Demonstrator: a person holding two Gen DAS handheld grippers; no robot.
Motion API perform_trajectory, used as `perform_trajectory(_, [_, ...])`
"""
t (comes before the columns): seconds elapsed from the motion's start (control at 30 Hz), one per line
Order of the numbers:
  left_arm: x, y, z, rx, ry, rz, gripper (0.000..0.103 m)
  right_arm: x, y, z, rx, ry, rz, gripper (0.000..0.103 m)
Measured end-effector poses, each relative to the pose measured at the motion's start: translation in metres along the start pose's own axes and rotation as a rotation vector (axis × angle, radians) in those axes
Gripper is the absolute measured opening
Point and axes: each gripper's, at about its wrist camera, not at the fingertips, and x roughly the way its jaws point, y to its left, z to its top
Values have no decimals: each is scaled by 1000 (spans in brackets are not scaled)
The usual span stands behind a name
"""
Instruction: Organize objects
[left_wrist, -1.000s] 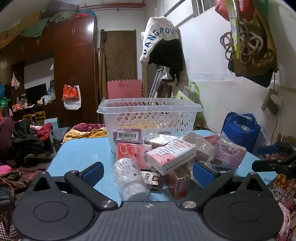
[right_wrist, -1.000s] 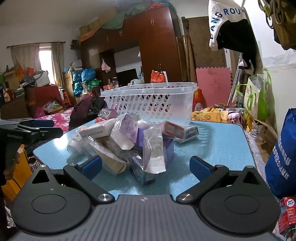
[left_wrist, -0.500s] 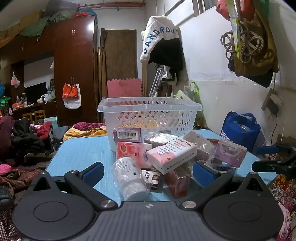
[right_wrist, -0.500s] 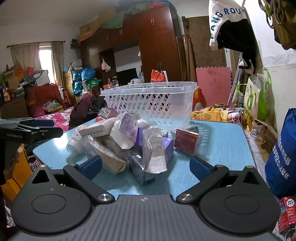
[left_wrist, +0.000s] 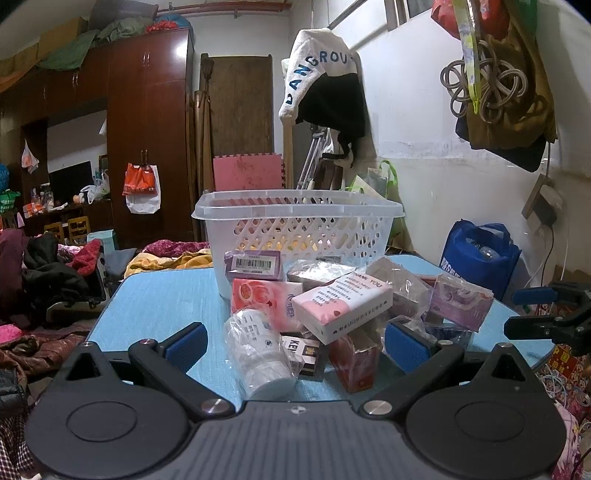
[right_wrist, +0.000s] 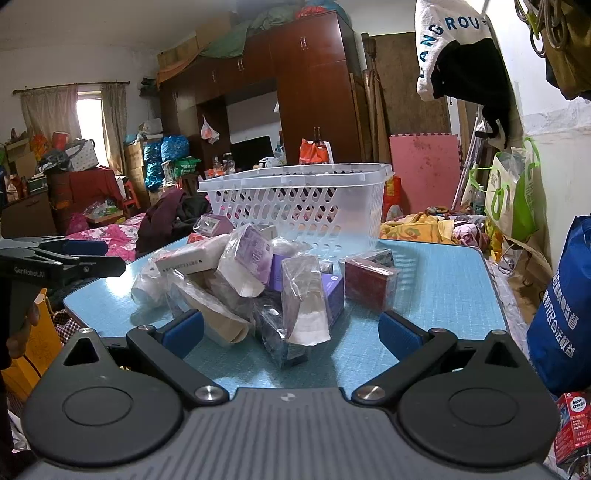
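Note:
A pile of small boxes and plastic-wrapped packets lies on the blue table in front of a white lattice basket. In the left wrist view the pile holds a pink "THANK YOU" box, a wrapped white bottle and a purple barcode box. My left gripper is open and empty just short of the pile. My right gripper is open and empty before the pile, where a dark red box stands beside the basket.
The table's right edge is near a blue bag and a white wall. Clothes and bedding lie on the floor past the table's far edge. The other gripper shows at the right of the left view and the left of the right view.
In the right wrist view the dark red box has come away from the basket side and now stands upright on the table. Both grippers have barely moved.

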Motion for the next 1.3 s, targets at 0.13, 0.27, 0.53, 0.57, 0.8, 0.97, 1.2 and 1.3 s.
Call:
perform_trajectory(0.13, [0,1,0,-1,1,-1,103,-1,0,1,0,-3,1,103])
perform_trajectory(0.27, [1,1,0,-2,1,0,103,-1,0,1,0,-2,1,103])
perform_trajectory(0.53, [1,1,-1,-2,1,1,103,-1,0,1,-2,-3,0,103])
perform_trajectory(0.57, [1,1,-1,-2,1,0,103,-1,0,1,-1,-3,0,103])
perform_trajectory(0.8, [3,0,-2,-3,4,-1,103,0,0,1,0,-3,1,103])
perform_trajectory(0.97, [4,0,-3,-4,4,0,103,2,1,1,-3,-5,-6,103])
perform_trajectory(1.2, [7,8,-3,-12,9,11,103,9,3,3,-18,-13,-30,103])
perform_trajectory(1.3, [8,14,-5,-12,12,29,103,13,-2,4,-10,-19,-36,103])
